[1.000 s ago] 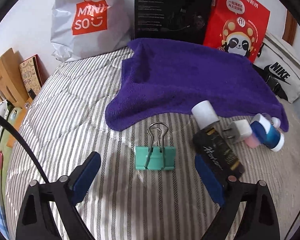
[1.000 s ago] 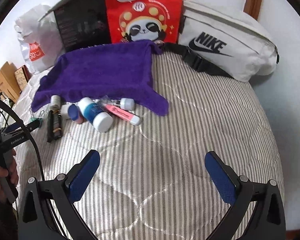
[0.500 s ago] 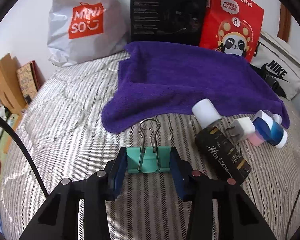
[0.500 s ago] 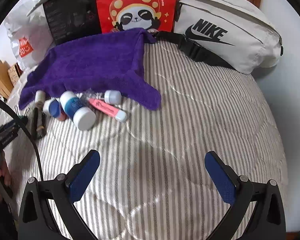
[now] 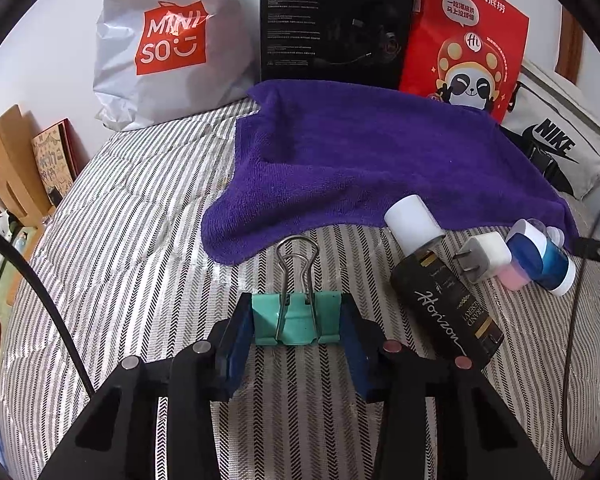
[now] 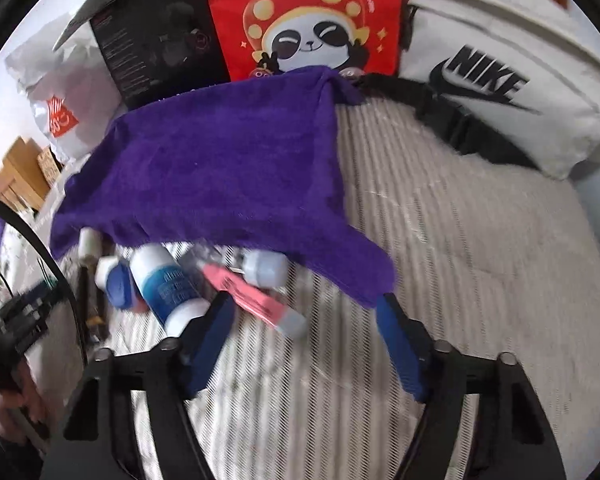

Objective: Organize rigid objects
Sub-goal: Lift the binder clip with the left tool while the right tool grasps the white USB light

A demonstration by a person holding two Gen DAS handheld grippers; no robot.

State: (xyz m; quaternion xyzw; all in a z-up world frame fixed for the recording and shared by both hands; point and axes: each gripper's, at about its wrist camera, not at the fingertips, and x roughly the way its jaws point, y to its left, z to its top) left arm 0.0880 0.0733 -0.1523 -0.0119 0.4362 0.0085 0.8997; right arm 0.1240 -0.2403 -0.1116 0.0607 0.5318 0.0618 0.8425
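Left wrist view: left gripper [image 5: 296,322] clamped on mint-green metal binder clip [image 5: 296,318]; right gripper [image 6: 306,330] closing toward pink plastic tube [image 6: 256,298], untouched. Next: lift clip clear of the striped bed [image 5: 140,240].

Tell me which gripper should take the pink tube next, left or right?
Right. The right gripper is closing with the pink tube just ahead of its fingers, not yet pinched. The left gripper is already shut on the teal binder clip, farther from the tube.
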